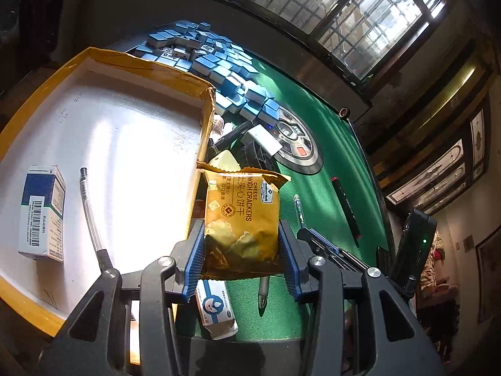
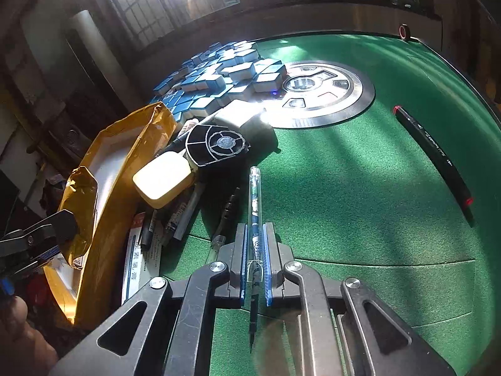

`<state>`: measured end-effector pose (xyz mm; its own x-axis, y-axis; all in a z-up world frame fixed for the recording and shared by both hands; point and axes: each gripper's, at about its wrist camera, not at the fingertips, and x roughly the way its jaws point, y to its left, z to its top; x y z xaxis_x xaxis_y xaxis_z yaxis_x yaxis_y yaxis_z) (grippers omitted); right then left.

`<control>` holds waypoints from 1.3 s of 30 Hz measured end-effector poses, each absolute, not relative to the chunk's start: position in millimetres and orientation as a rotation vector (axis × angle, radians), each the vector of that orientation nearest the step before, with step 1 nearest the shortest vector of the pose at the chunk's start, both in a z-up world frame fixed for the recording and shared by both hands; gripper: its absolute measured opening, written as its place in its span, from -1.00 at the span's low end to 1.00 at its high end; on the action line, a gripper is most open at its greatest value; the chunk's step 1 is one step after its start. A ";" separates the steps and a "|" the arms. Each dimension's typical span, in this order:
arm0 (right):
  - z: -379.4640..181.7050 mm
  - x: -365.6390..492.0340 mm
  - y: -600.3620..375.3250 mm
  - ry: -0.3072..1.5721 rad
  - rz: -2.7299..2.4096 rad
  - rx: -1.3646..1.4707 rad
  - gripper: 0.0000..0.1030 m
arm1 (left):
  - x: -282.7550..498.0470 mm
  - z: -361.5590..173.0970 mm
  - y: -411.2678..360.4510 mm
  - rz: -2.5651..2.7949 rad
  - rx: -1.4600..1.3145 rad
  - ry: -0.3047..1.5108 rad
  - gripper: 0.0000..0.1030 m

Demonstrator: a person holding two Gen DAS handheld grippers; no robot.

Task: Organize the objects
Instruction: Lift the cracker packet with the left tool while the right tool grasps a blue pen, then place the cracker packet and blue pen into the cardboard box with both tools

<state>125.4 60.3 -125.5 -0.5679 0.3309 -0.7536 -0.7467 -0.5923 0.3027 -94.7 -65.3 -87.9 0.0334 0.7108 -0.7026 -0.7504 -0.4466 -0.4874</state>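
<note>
Sun from barred windows (image 1: 360, 9) is striking the green felt table (image 2: 360, 194) — left gripper (image 1: 241, 244) clamping a cracker packet (image 1: 241, 219), right gripper (image 2: 254, 250) pinching a clear pen (image 2: 254, 206).

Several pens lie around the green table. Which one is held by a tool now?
The clear pen with blue print, clamped in the right tool. The black red-ended marker lies free on the felt.

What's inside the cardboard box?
The box holds a blue-and-white carton and a clear pen on its white floor. The left gripper, shut on the cracker packet, hides the near corner.
</note>
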 end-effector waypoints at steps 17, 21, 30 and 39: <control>-76.7 58.0 7.6 0.750 2.503 -0.791 -0.84 | -159.1 -95.4 -110.6 1.881 -1.220 -0.020 -0.18; -56.5 31.2 6.5 0.827 2.574 -0.793 -0.84 | -163.4 -99.1 -116.4 1.905 -1.232 -0.016 -0.18; -70.4 -18.5 0.4 0.909 2.611 -0.891 -0.84 | -162.2 -113.7 -119.3 1.900 -1.276 0.014 -0.18; -87.2 -36.1 0.6 0.910 2.586 -0.957 -0.84 | -194.7 -96.0 -148.3 2.005 -1.227 -0.036 -0.18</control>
<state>-36.1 0.6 -87.2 -0.7576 0.0060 -0.6527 -0.4135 -0.7782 0.4727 -194.7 -148.3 -96.0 -0.2398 0.6198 -0.7473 -0.5925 -0.7032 -0.3930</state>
